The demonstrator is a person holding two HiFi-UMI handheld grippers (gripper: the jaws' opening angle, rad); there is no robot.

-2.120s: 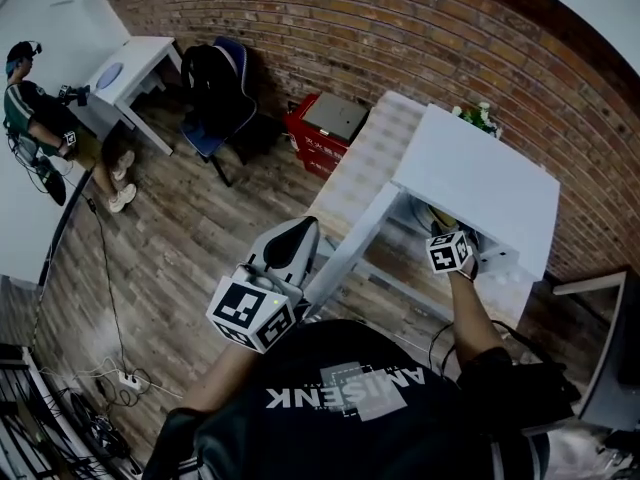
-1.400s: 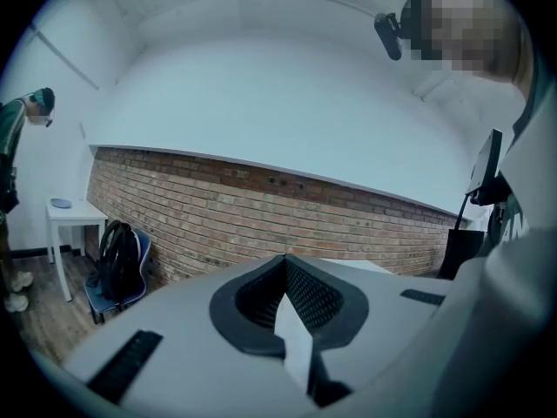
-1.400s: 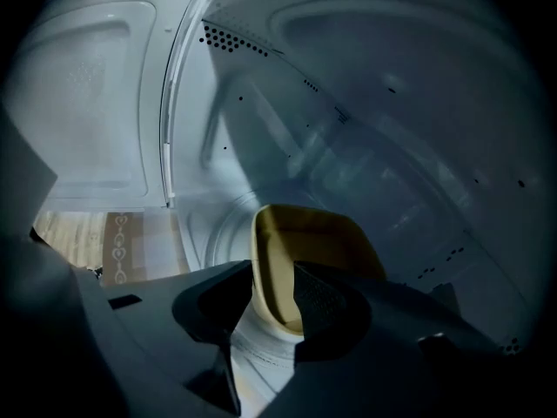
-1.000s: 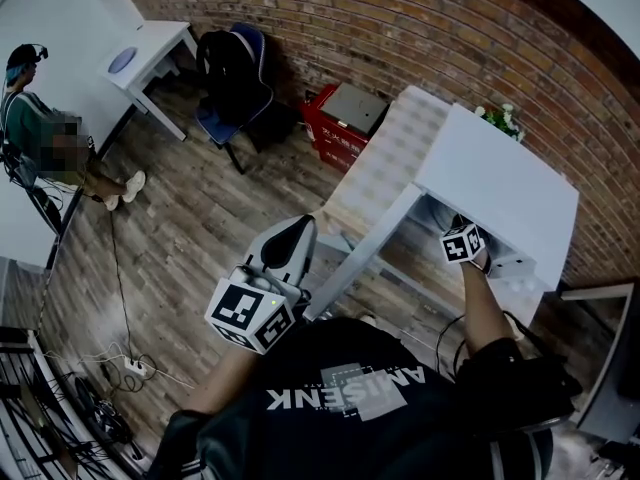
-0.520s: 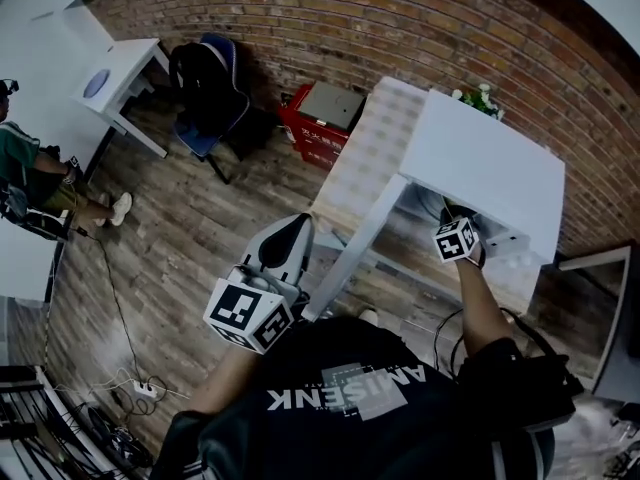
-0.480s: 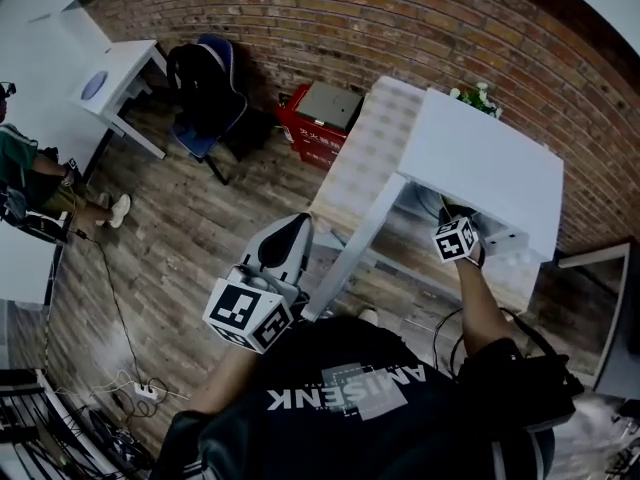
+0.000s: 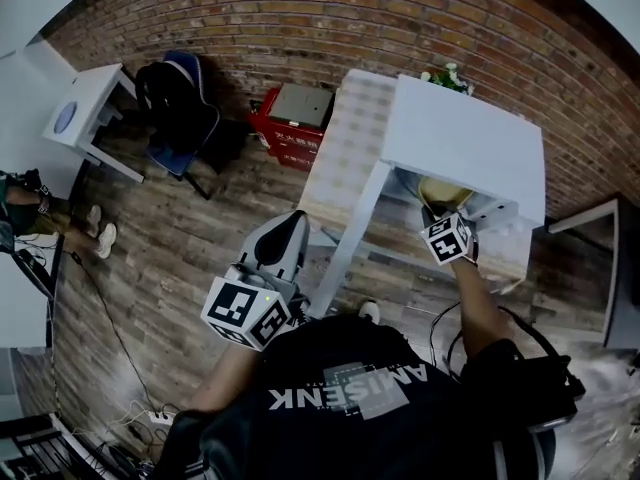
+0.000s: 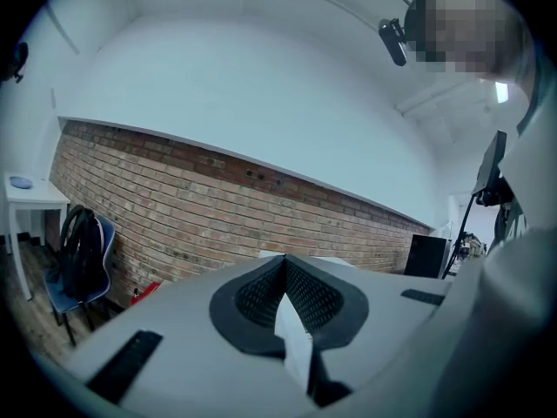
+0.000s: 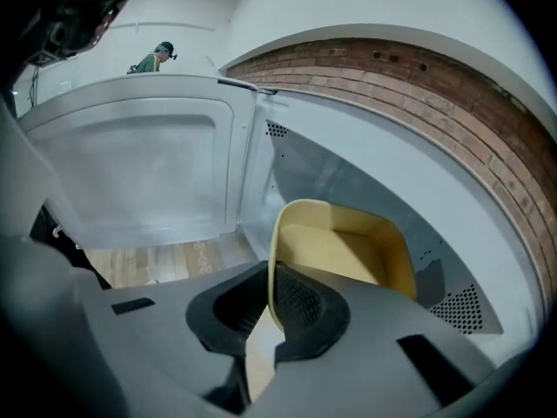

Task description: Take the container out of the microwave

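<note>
The white microwave [image 7: 465,138] stands on a checked table, its door [image 7: 352,233] swung open to the left. A yellow container [image 7: 440,193] shows at the oven's mouth. My right gripper [image 7: 440,218] reaches into that opening. In the right gripper view the jaws [image 9: 271,299] are shut on the near rim of the yellow container [image 9: 344,251], which hangs tilted before the oven's cavity wall [image 9: 365,177], with the open door [image 9: 139,164] at left. My left gripper [image 7: 275,253] is held back near my body, away from the oven. Its jaws [image 8: 283,290] are shut on nothing.
The checked table [image 7: 345,158] stands against a brick wall [image 7: 330,18]. A small plant [image 7: 447,76] sits on the oven's top. A red box [image 7: 290,133], a chair with a dark bag [image 7: 180,108] and a white desk [image 7: 85,118] are at left. Cables [image 7: 150,423] lie on the floor.
My right gripper has drawn back and up with the yellow container, which now shows more at the oven's mouth. The left gripper has hardly moved. The head view has shifted.
</note>
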